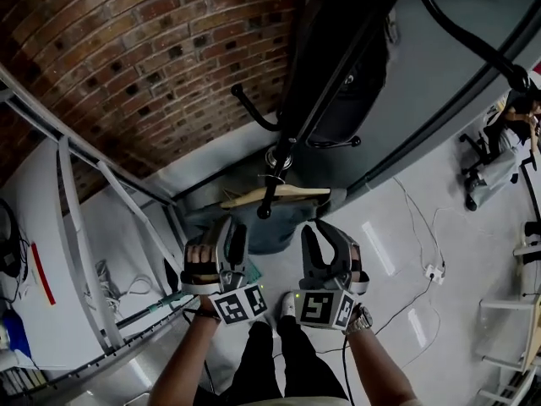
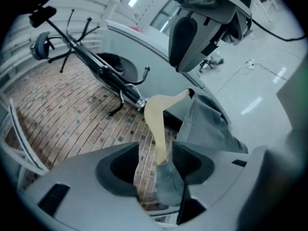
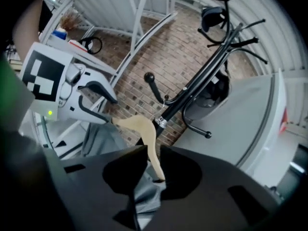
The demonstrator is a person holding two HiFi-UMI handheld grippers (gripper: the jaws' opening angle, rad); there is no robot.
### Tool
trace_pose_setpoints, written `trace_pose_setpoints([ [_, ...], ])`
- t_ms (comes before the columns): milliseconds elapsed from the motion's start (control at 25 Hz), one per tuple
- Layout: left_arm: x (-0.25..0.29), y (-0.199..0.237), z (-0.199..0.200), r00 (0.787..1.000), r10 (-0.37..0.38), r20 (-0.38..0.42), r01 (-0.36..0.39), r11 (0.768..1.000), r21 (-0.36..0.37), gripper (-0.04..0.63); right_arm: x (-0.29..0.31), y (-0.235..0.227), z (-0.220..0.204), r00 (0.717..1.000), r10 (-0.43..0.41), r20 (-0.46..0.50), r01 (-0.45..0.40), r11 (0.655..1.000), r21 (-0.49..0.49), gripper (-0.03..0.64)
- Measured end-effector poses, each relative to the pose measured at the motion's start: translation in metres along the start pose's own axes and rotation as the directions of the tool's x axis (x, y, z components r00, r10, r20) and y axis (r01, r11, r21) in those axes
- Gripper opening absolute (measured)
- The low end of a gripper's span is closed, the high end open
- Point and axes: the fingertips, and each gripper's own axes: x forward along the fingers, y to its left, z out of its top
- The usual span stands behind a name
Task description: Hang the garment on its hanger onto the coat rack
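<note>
Now: left claw [image 1: 230, 242] stands spread, one arm of the hanger [image 1: 283, 194] and a fold of grey garment [image 1: 254, 231] passing between its pads, gap on one side. Hanger lies just far of both claws, long axis running left to right, garment draped beneath. Its middle sits against the pole of the coat rack [image 1: 334, 74], below a curved peg [image 1: 249, 112]; hooked or not, cannot tell. Right claw [image 1: 325, 242] pinches the hanger's other arm. Judgement: hands equally near, one per end; only the right carries it.
</note>
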Motion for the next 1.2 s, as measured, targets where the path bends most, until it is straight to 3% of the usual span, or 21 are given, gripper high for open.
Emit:
trace_pose_setpoints([
  [40, -0.013, 0.003, -0.001, 1.000, 0.010, -0.005, -0.010, 0.999, -0.046, 0.225, -0.010, -0.003, 0.005, 1.000, -0.009, 0.010, 0.009, 1.000, 0.019, 0.070],
  [120, -0.039, 0.010, 0.000, 1.000, 0.030, -0.009, -0.031, 0.989, -0.147, 0.174, -0.028, -0.008, 0.014, 1.000, -0.013, 0.021, 0.012, 0.998, 0.065, 0.040],
  [240, -0.080, 0.025, 0.012, 0.998, 0.055, 0.032, -0.043, 0.956, -0.292, 0.002, -0.054, -0.008, 0.026, 0.997, 0.051, 0.052, -0.063, 0.962, 0.267, 0.023],
  [360, -0.112, 0.054, 0.028, 0.992, 0.106, 0.075, -0.068, 0.916, -0.396, 0.002, -0.079, -0.012, 0.047, 0.985, 0.115, 0.129, -0.156, 0.912, 0.380, 0.021],
  [480, -0.135, 0.085, 0.035, 0.984, 0.149, 0.100, -0.076, 0.850, -0.521, 0.002, -0.101, -0.022, 0.072, 0.968, 0.116, 0.223, -0.202, 0.887, 0.416, 0.020],
  [640, -0.148, 0.116, 0.036, 0.983, 0.156, 0.099, -0.048, 0.733, -0.678, 0.002, -0.121, -0.038, 0.078, 0.960, 0.153, 0.236, -0.261, 0.794, 0.548, 0.021],
  [760, -0.160, 0.138, 0.044, 0.978, 0.160, 0.135, -0.014, 0.695, -0.719, 0.002, -0.135, -0.051, 0.093, 0.940, 0.147, 0.308, -0.319, 0.705, 0.634, 0.021],
  [840, -0.173, 0.156, 0.058, 0.967, 0.187, 0.172, -0.002, 0.682, -0.731, 0.002, -0.148, -0.064, 0.110, 0.935, 0.142, 0.325, -0.325, 0.710, 0.625, 0.021],
  [920, -0.188, 0.170, 0.075, 0.953, 0.221, 0.206, 0.003, 0.674, -0.738, 0.002, -0.162, -0.082, 0.129, 0.929, 0.107, 0.355, -0.309, 0.753, 0.581, 0.021],
  [1000, -0.202, 0.179, 0.086, 0.942, 0.245, 0.230, 0.023, 0.635, -0.772, 0.002, -0.172, -0.096, 0.150, 0.910, 0.065, 0.409, -0.299, 0.787, 0.539, 0.021],
  [1080, -0.211, 0.181, 0.093, 0.936, 0.248, 0.251, 0.056, 0.599, -0.799, 0.002, -0.179, -0.101, 0.168, 0.893, 0.048, 0.447, -0.303, 0.799, 0.520, 0.021],
  [1120, -0.213, 0.179, 0.097, 0.933, 0.245, 0.264, 0.069, 0.598, -0.799, 0.002, -0.182, -0.101, 0.174, 0.889, 0.051, 0.456, -0.313, 0.793, 0.522, 0.021],
  [1200, -0.219, 0.172, 0.102, 0.932, 0.233, 0.279, 0.079, 0.619, -0.782, 0.002, -0.187, -0.098, 0.181, 0.885, 0.067, 0.460, -0.337, 0.775, 0.535, 0.021],
])
